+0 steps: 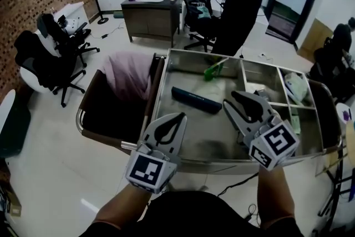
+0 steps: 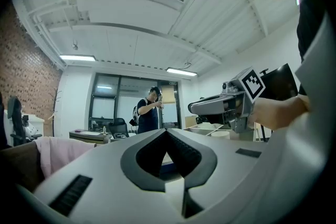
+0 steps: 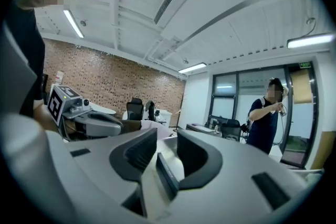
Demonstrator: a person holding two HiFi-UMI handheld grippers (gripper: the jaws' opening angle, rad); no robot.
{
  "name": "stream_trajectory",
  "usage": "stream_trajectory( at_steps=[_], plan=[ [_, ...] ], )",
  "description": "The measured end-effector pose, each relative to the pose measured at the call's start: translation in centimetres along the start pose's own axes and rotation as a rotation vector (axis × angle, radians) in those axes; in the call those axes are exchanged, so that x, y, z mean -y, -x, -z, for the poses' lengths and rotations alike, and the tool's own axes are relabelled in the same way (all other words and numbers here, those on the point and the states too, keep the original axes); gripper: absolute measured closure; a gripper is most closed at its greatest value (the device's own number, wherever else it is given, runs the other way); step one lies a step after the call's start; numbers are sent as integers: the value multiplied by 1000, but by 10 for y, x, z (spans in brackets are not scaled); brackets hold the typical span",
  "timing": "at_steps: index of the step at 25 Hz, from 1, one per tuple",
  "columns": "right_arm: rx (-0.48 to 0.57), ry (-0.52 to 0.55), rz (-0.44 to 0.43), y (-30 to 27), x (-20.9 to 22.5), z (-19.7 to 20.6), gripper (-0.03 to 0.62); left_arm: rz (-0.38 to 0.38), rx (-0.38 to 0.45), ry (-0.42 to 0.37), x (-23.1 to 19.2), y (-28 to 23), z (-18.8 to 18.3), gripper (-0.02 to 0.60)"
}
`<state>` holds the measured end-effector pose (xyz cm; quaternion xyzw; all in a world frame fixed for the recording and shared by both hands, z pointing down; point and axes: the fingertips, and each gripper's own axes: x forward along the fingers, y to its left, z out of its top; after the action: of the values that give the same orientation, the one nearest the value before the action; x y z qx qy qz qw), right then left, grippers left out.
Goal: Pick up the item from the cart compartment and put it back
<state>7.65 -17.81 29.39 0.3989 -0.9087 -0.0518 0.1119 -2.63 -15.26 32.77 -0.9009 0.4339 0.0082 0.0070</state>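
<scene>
Inside large cart compartment (image 1: pixel 206 128) dark long case (image 1: pixel 196 100) is laid, green item (image 1: pixel 213 70) behind; white bag (image 1: pixel 295 86) is kept in right compartment (image 1: pixel 286 72). Left gripper (image 1: pixel 180 116) closed, empty; right gripper (image 1: pixel 228 97) held apart, empty.

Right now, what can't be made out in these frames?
- Dark long item: its print is too small in the head view. The right gripper view shows only a dark strip, likely it, between the jaws.
- Small right compartments: the contents are pale and partly behind the right claw, so I can't name them.
- Cart floor: hidden in the left gripper view by the shut left claw.
- Green item: too small to name.
</scene>
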Motion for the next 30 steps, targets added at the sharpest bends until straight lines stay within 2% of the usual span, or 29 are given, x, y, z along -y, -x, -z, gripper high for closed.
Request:
stream_trajectory(
  at_steps=[10, 11, 13, 19, 26, 30],
  plan=[
    [-69, 99, -56, -42, 4, -3, 453, -10, -2, -3, -2, 0, 0, 581],
    [-84, 109, -75, -48, 3, 0, 439, -11, -3, -4, -2, 0, 1, 581],
    [-127, 132, -125, -62, 0, 10, 361, -13, -5, -1, -3, 0, 3, 581],
    [-290, 229, -184, -105, -3, 46, 359, -14, 0, 1, -4, 1, 3, 581],
    [-372, 239, -215, -134, -1, 64, 359, -27, -1, 10, -8, 4, 4, 581],
    [-479, 249, -246, -150, 3, 94, 359, -27, 3, 12, -8, 4, 4, 581]
  ],
)
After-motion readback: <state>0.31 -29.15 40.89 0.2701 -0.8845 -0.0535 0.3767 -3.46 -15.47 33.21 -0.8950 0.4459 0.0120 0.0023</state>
